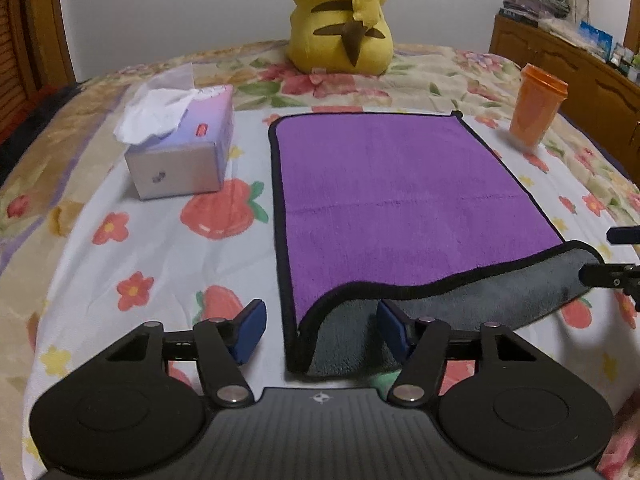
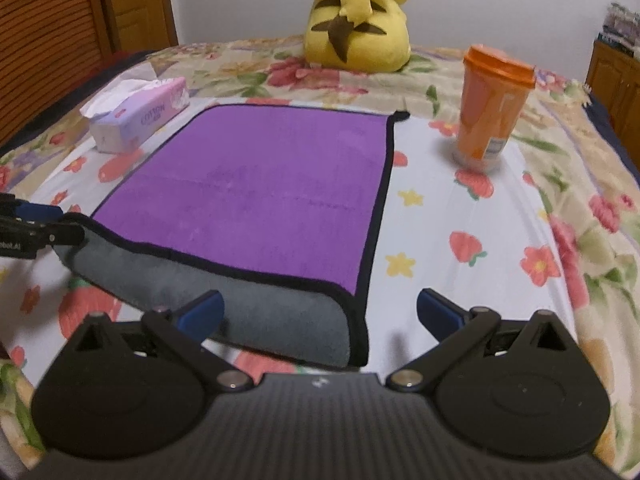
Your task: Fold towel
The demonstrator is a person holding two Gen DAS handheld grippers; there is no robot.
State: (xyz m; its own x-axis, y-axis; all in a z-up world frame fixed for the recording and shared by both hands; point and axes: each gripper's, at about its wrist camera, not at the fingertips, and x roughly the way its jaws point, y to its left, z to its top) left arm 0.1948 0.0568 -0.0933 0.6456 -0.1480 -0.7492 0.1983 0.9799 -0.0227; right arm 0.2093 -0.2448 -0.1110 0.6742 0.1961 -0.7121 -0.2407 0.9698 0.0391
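Observation:
A purple towel [image 1: 392,184] with a black border and a grey underside lies spread on the flowered bedsheet; it also shows in the right wrist view [image 2: 256,188]. Its near edge is turned up and shows the grey side [image 1: 460,300]. My left gripper [image 1: 320,332] is open, its jaws on either side of the towel's near left corner. My right gripper [image 2: 320,316] is open around the towel's near right corner. Each gripper shows at the edge of the other's view, the right one [image 1: 616,258] and the left one [image 2: 36,224].
A tissue box [image 1: 180,148] stands left of the towel. An orange lidded cup [image 2: 490,108] stands to its right. A yellow plush toy [image 1: 344,16] sits beyond the far edge. A wooden cabinet [image 1: 568,64] is at the far right.

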